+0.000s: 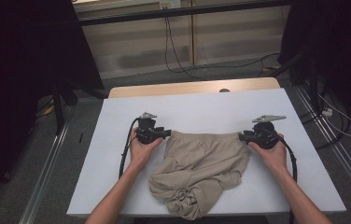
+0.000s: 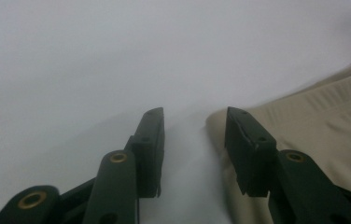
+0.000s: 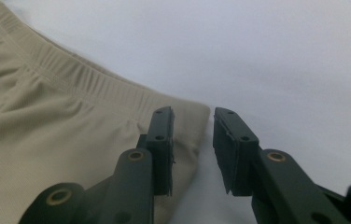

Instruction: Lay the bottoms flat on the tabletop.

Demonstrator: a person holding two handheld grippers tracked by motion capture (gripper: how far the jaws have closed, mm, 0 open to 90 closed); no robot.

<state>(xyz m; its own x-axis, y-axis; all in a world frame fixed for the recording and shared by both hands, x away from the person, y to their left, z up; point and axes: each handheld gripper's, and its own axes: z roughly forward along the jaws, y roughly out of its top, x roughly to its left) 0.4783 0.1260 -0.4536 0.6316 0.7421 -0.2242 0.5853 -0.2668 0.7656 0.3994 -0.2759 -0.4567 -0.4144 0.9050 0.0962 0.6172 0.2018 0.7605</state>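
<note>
A beige garment [image 1: 201, 168] lies crumpled on the white table [image 1: 201, 105], its elastic waistband stretched along the far side. My left gripper [image 1: 168, 133] rests at the waistband's left corner and my right gripper [image 1: 241, 136] at its right corner. In the left gripper view the left gripper [image 2: 194, 116] is open, and the garment's corner [image 2: 323, 121] reaches just inside the right-hand jaw without being pinched. In the right gripper view the right gripper [image 3: 192, 116] is open too, its left-hand jaw over the garment's corner [image 3: 47, 126] and bare table in the gap.
A bare wooden strip [image 1: 192, 87] runs along the table's far edge. Black cables [image 1: 173, 51] lie on the floor beyond it, and dark stands flank the table on both sides. The garment's bunched lower part hangs near the front edge.
</note>
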